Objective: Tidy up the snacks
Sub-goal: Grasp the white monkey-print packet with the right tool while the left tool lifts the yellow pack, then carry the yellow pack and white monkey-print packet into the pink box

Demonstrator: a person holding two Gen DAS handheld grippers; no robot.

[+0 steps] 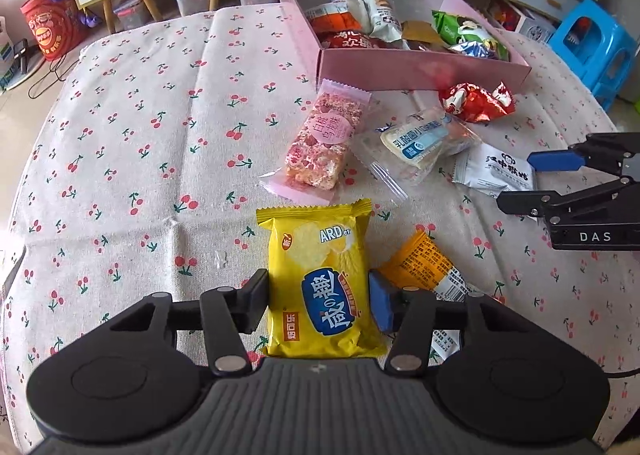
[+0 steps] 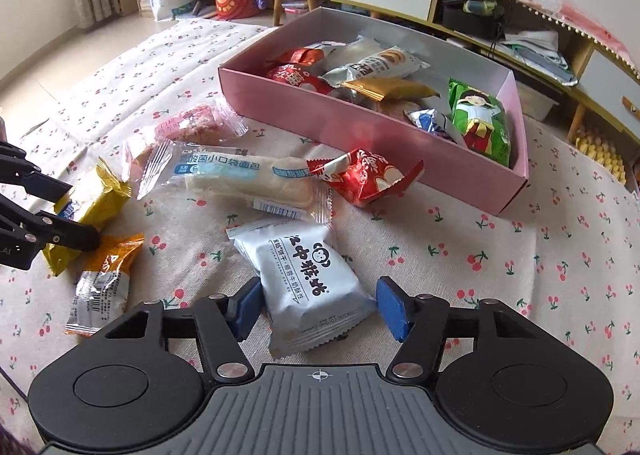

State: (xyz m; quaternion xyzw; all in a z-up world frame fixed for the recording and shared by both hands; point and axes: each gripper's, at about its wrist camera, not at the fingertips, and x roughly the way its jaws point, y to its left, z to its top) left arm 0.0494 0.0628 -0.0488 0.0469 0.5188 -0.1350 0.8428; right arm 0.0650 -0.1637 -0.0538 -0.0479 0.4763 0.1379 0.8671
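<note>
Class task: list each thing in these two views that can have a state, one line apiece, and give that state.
Left gripper: fingers shut on the yellow packet.
Right gripper: open, fingers straddling the white packet.
Pink box: open, partly filled with snacks.
Red wrapper: crumpled, lying beside the box.
Orange packet: lying flat on the cloth.

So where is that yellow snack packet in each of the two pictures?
Left wrist view: the yellow packet sits bottom centre, between the left gripper's fingers.
Right wrist view: the same packet is at the far left edge, with that gripper beside it.
Shared landmark: the pink box of snacks, behind it in both.
</note>
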